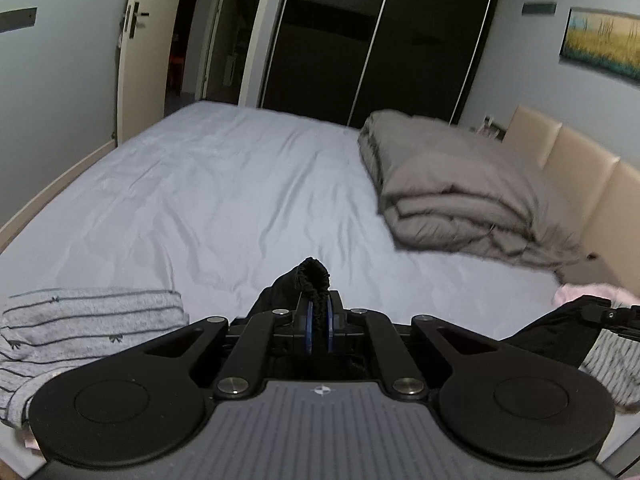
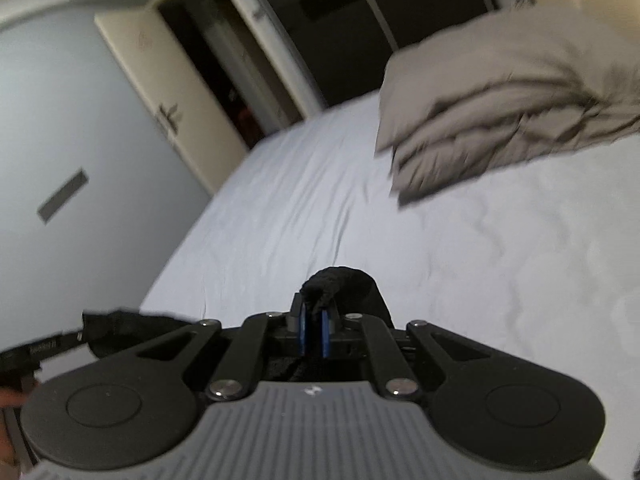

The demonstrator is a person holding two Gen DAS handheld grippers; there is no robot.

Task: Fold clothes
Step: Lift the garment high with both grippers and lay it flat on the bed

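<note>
Both the left gripper (image 1: 319, 312) and right gripper (image 2: 314, 320) are pinching the black garment (image 1: 310, 280) (soft, light, limp) by its elasticated edge, hanging above the bed sheet (image 1: 224, 184).

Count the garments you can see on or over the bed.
4: black garment pinched in both grippers, striped grey garment at near left, pink garment and another striped piece at near right. More may be hidden.

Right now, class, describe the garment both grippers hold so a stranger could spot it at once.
Start at the bed with its pale sheet. At its near edge, a black garment hangs bunched between the left gripper and right gripper. Unlike the grey striped clothes beside it, it is plain black.
</note>
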